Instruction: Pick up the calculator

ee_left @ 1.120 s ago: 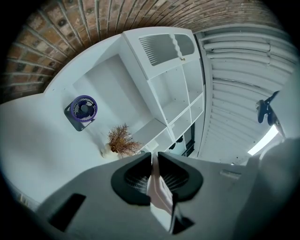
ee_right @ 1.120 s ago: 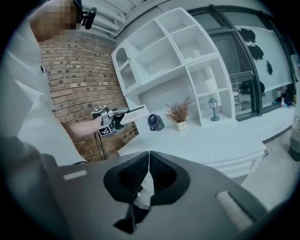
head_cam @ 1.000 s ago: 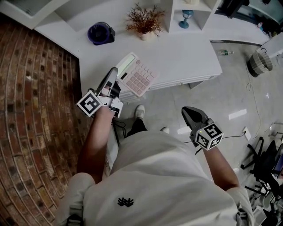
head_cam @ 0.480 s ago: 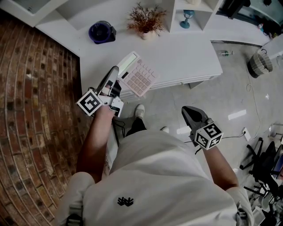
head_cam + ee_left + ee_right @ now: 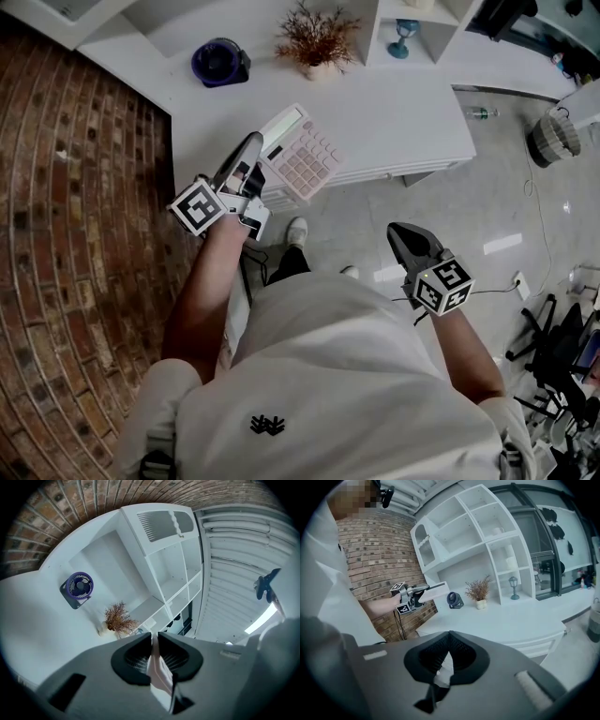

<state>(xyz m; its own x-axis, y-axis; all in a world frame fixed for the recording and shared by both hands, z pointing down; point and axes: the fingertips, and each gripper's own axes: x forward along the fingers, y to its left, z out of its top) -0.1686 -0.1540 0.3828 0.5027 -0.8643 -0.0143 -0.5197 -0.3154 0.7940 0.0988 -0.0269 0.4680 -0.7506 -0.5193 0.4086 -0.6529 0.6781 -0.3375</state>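
Note:
The calculator (image 5: 302, 155) is pale with pink keys and a light display. It is held off the white table (image 5: 403, 112), tilted, over the table's front edge. My left gripper (image 5: 255, 145) is shut on its left edge. In the left gripper view the calculator (image 5: 159, 677) shows edge-on between the pads of that gripper (image 5: 154, 637). My right gripper (image 5: 398, 232) hangs over the floor by the person's right side, shut with nothing in it. In the right gripper view its jaws (image 5: 450, 634) meet at the tip, and the calculator (image 5: 436, 588) shows far off at the left.
A blue desk fan (image 5: 217, 64), a dried plant in a pot (image 5: 317, 42) and a small blue lamp (image 5: 403, 37) stand at the table's back by white shelves. A brick wall (image 5: 84, 234) is at the left. A basket (image 5: 548, 136) and a bottle (image 5: 478, 113) are on the floor at the right.
My left gripper has shifted very slightly with the calculator still in its grip. The right gripper has stayed where it was.

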